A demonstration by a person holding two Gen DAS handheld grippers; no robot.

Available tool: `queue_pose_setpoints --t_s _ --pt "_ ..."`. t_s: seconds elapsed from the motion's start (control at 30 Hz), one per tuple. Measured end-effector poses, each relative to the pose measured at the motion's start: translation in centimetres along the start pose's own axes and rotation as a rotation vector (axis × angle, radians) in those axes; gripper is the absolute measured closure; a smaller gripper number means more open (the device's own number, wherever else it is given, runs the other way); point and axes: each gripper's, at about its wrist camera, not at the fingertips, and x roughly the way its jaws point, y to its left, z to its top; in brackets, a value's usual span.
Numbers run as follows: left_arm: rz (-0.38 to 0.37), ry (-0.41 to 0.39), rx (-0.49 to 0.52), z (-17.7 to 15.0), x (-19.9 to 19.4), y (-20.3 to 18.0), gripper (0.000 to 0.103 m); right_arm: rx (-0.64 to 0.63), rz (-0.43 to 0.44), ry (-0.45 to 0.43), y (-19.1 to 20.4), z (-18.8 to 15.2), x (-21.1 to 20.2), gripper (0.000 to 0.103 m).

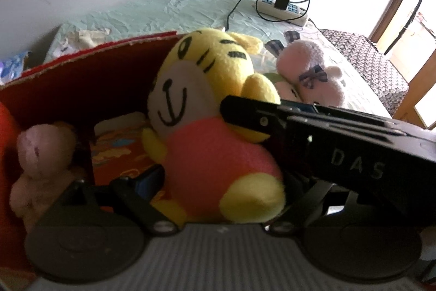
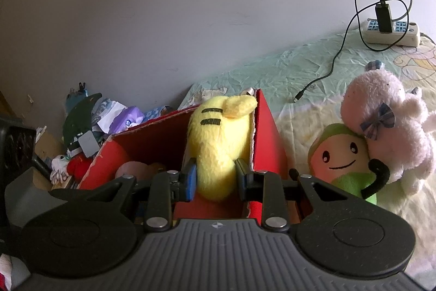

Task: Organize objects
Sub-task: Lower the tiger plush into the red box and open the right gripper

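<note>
A yellow tiger plush (image 1: 207,105) with a pink body hangs over the red cardboard box (image 1: 81,78). In the right wrist view my right gripper (image 2: 215,179) is shut on the tiger plush (image 2: 218,143) from behind, over the box (image 2: 267,132). The right gripper also shows in the left wrist view (image 1: 313,132), reaching in from the right against the plush. My left gripper (image 1: 218,182) has the plush's pink body between its fingers; only the left pad (image 1: 148,179) shows. A small beige bear (image 1: 41,154) sits inside the box.
A pink-white bunny plush (image 2: 387,127) and a green-hooded doll (image 2: 340,157) lie on the bed right of the box. A power strip (image 2: 389,32) with a charger and cable lies near the wall. Clutter (image 2: 90,127) is piled left of the box.
</note>
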Motion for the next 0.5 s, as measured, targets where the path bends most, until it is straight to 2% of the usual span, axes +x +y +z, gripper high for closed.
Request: queue_pose_setpoints --t_s 0.3,0.5 --pt "0.069 -0.019 -0.015 -0.2 -0.5 -0.9 0.015 0.023 0.051 0.033 -0.3 -0.3 -0.7 0.072" --pt "0.129 -0.039 -0.016 -0.4 -1.1 -2.0 0.015 0.075 0.118 0.057 -1.1 -0.5 -1.5 0.068"
